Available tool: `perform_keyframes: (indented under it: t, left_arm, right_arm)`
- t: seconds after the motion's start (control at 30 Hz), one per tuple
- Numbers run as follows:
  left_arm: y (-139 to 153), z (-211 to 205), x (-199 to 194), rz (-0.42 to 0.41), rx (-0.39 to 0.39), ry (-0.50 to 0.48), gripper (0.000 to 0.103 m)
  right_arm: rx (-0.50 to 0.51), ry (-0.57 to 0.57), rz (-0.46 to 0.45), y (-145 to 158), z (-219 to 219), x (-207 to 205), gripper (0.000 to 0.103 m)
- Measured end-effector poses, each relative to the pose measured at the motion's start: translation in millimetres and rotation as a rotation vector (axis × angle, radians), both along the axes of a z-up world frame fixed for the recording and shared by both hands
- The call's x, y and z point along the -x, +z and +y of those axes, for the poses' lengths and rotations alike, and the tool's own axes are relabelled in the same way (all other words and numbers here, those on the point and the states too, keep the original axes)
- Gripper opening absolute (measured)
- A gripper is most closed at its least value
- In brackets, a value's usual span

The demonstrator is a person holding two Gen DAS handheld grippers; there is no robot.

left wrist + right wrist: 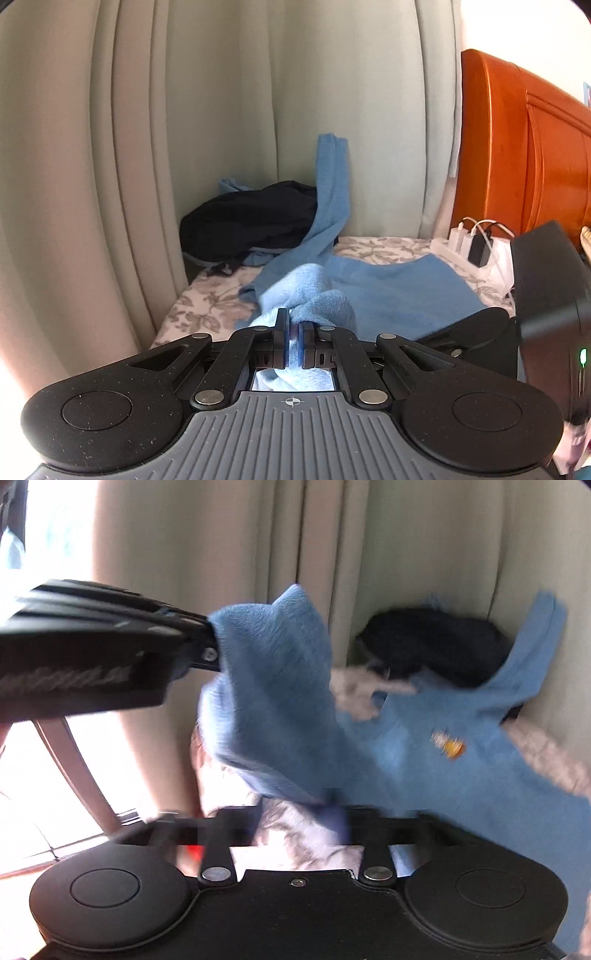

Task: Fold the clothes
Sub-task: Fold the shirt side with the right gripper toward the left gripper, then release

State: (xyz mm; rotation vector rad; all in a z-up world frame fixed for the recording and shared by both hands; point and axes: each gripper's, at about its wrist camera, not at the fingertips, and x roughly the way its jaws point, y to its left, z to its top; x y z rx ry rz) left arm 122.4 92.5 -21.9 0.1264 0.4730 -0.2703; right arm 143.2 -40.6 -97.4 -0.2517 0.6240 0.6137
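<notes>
Tongs on the left [294,338] are clenching a bunched edge of the sky-blue fleece garment [399,291] trailing over the floral bedsheet [192,306] towards the black clothes heap [251,218], the right pair's [299,823] state blurred beyond telling, so fleece is risking slipping free.

From my left hand-held gripper [294,341] I see the garment [388,291] spread on the bed [192,306], a clothes pile [251,221] behind it against the curtain [221,110], chargers [476,243] right.
</notes>
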Motion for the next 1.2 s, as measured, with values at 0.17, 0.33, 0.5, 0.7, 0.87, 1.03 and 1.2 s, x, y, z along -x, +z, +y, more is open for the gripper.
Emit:
perform_keyframes:
  t: [0.17,0.33,0.5,0.7,0.87,1.03,1.2]
  left_arm:
    - [-5,15,-1,0.009,-0.006,0.029,0.011]
    - [-23,30,-5,0.057,-0.038,0.067,0.045]
    - [-63,27,-15,0.187,-0.07,0.041,0.045]
    - [-91,12,-12,0.27,-0.057,-0.041,0.046]
    - [-89,15,-9,0.254,-0.111,0.008,0.047]
    - [-79,40,-7,0.227,-0.076,0.082,0.063]
    - [-84,40,-3,0.249,-0.077,0.063,0.063]
  right_arm:
    - [-0.164,-0.008,0.105,4,-28,-7,0.006]
    - [-0.38,-0.056,0.211,5,-68,-19,0.006]
    - [-0.477,-0.103,0.289,-1,-87,-28,0.006]
    - [-0.44,-0.087,0.357,-15,-84,-37,0.019]
    - [-0.363,-0.07,0.366,-21,-82,-30,0.035]
    - [-0.341,-0.072,0.375,-23,-91,-24,0.048]
    - [-0.327,-0.077,0.404,-32,-98,-18,0.053]
